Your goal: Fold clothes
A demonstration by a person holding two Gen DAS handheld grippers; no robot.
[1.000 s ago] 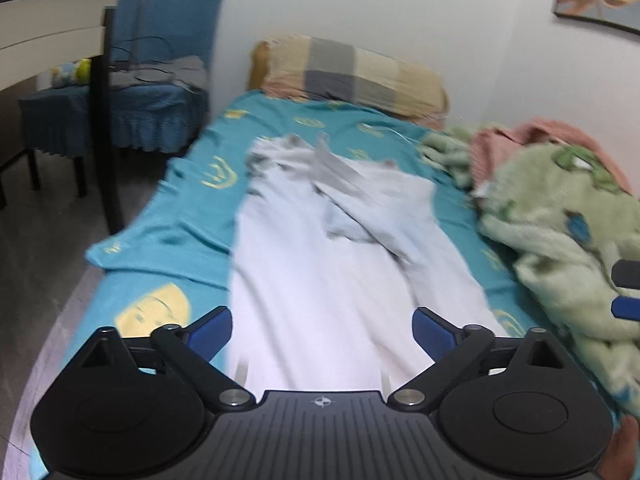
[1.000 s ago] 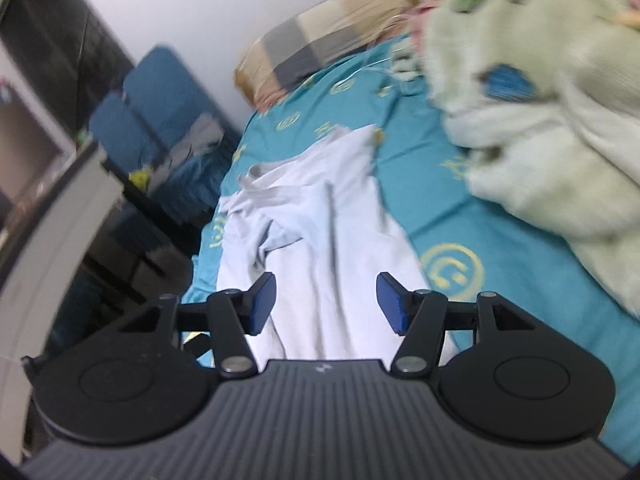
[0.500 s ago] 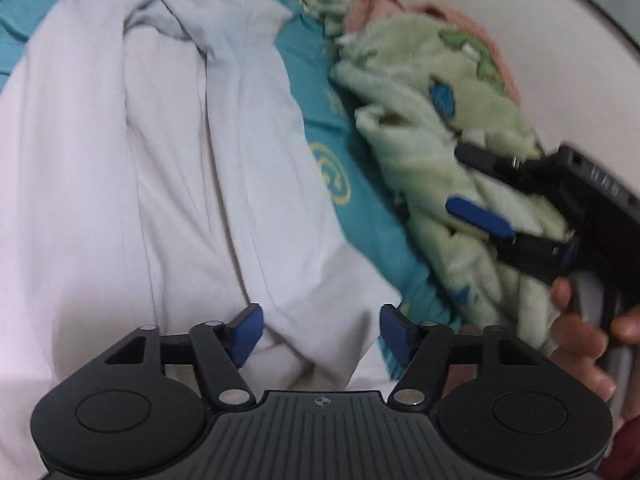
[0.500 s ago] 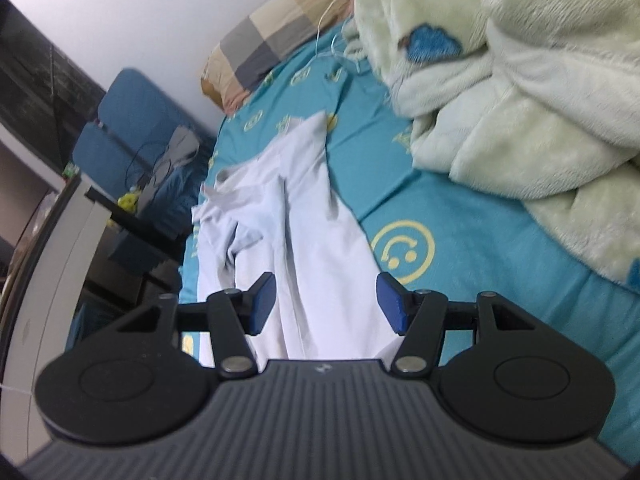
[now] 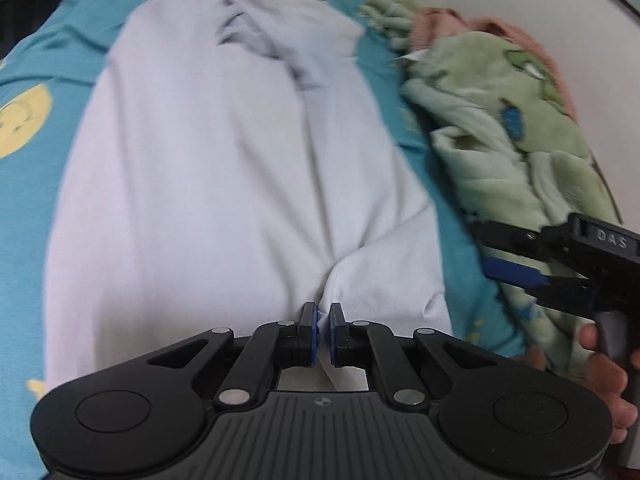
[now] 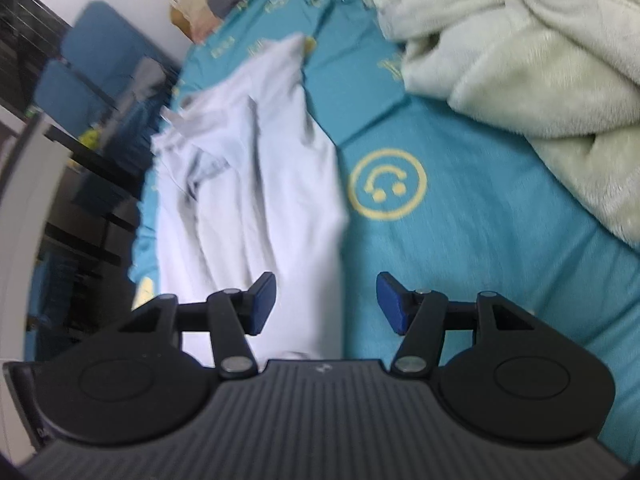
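A white shirt (image 5: pixel 224 168) lies lengthwise on a teal bed sheet (image 5: pixel 36 60) with yellow smiley faces. My left gripper (image 5: pixel 324 334) is shut on the shirt's near hem, and the cloth bunches between the blue pads. My right gripper (image 6: pixel 326 304) is open and empty, hovering over the shirt's near right edge (image 6: pixel 280 208) and the teal sheet (image 6: pixel 460 240). It also shows at the right of the left wrist view (image 5: pixel 532 268), held by a hand.
A rumpled green fleece blanket (image 5: pixel 520 128) lies along the bed's right side, pale in the right wrist view (image 6: pixel 520 60). A checked pillow (image 6: pixel 216 4) sits at the head. Blue chairs (image 6: pixel 92 64) and a dark desk frame (image 6: pixel 80 184) stand left of the bed.
My left gripper has dropped to the shirt's near hem and shut on it. My right gripper has come down closer to the shirt's right edge, still open.
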